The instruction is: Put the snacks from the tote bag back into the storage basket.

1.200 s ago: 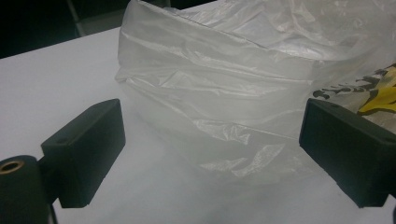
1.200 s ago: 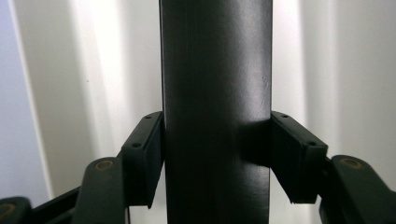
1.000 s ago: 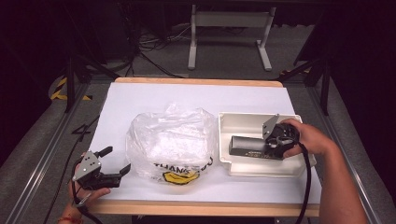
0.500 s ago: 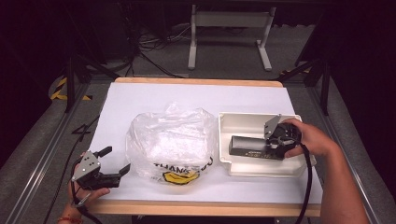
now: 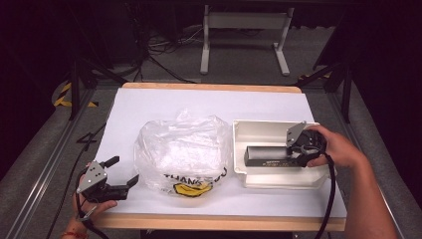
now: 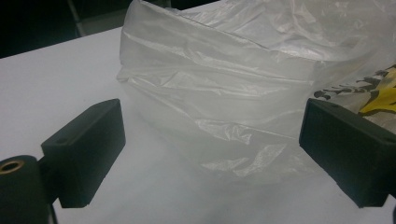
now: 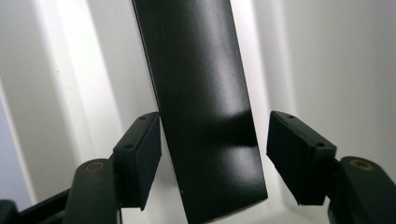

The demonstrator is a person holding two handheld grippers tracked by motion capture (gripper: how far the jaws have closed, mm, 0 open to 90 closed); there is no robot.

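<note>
A long black box [image 5: 266,154] lies inside the white tray [image 5: 259,130] at the right of the high view. The right tongs [image 7: 214,158] stand wide around its near end, one jaw at each side, not pressing it. Left of the tray, in the middle of the desk [image 5: 164,104], sits a crumpled clear plastic bag [image 5: 181,149]. The left tongs [image 6: 212,154] at lower left are wide too, holding nothing, just beside the bag.

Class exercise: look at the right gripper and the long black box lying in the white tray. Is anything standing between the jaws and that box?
Nothing visible does. The right gripper is open, its jaws on either side of the long black rectangular box lying in the shallow white plastic tray; one jaw sits close to the box's edge, the other leaves a gap.
</note>
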